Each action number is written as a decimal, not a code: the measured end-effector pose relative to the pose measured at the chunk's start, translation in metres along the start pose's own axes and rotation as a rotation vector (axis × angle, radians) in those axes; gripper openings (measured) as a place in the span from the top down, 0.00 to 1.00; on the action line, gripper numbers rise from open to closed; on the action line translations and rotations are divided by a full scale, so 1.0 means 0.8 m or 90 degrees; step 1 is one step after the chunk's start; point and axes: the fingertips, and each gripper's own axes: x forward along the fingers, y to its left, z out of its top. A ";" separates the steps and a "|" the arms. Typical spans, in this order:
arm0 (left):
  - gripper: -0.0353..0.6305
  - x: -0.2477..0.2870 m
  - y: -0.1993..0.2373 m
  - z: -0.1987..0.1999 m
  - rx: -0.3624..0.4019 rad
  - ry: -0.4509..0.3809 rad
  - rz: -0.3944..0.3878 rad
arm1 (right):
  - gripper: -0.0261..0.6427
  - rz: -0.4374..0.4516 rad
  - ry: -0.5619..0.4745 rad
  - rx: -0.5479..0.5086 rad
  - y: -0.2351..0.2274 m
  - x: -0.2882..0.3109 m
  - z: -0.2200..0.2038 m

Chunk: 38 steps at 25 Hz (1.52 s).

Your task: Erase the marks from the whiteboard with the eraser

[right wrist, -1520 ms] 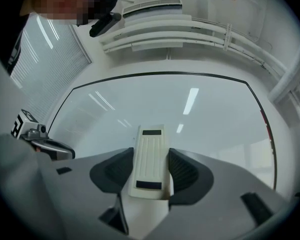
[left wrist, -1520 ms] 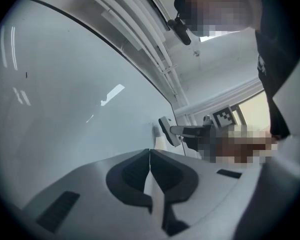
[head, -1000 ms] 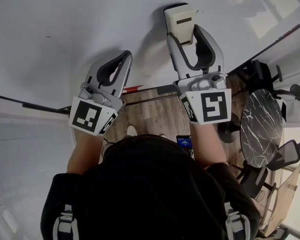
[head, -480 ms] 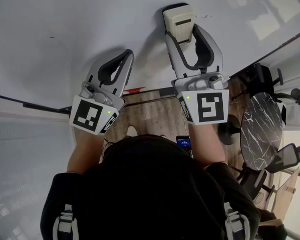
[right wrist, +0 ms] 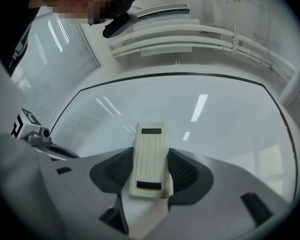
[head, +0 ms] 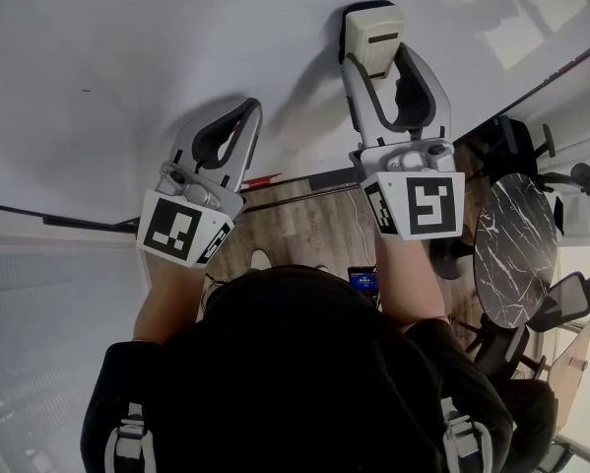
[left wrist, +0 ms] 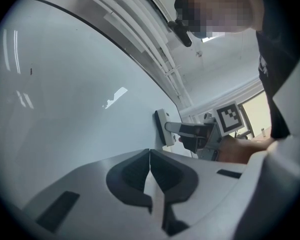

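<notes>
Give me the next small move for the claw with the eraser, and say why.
Probably slide the eraser left across the whiteboard. The right claw is shut on the eraser, which sits flat against the board, and a small dark mark shows well off to its left. The left claw is shut and empty.

Three close views onto one whiteboard (head: 127, 57)

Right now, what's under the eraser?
The eraser, clamped in the right gripper's jaws, sits flat against the whiteboard. The board right around it looks clean. Any marks beneath its pad are covered.
</notes>
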 end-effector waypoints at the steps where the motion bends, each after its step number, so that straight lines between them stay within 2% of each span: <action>1: 0.94 0.001 0.000 -0.001 0.000 0.000 -0.001 | 0.63 -0.005 -0.001 0.006 -0.007 -0.001 -0.001; 14: 0.94 0.021 -0.012 -0.013 -0.008 0.013 -0.015 | 0.63 -0.105 0.000 0.087 -0.124 -0.033 -0.028; 21: 0.94 0.031 -0.029 -0.016 -0.014 0.017 -0.033 | 0.63 -0.171 0.030 0.107 -0.191 -0.063 -0.056; 26: 0.94 0.041 -0.037 -0.024 -0.021 0.022 -0.053 | 0.63 -0.153 0.033 0.132 -0.197 -0.071 -0.068; 38: 0.94 0.060 -0.082 -0.042 -0.045 0.026 -0.115 | 0.63 -0.093 0.035 0.092 -0.155 -0.139 -0.046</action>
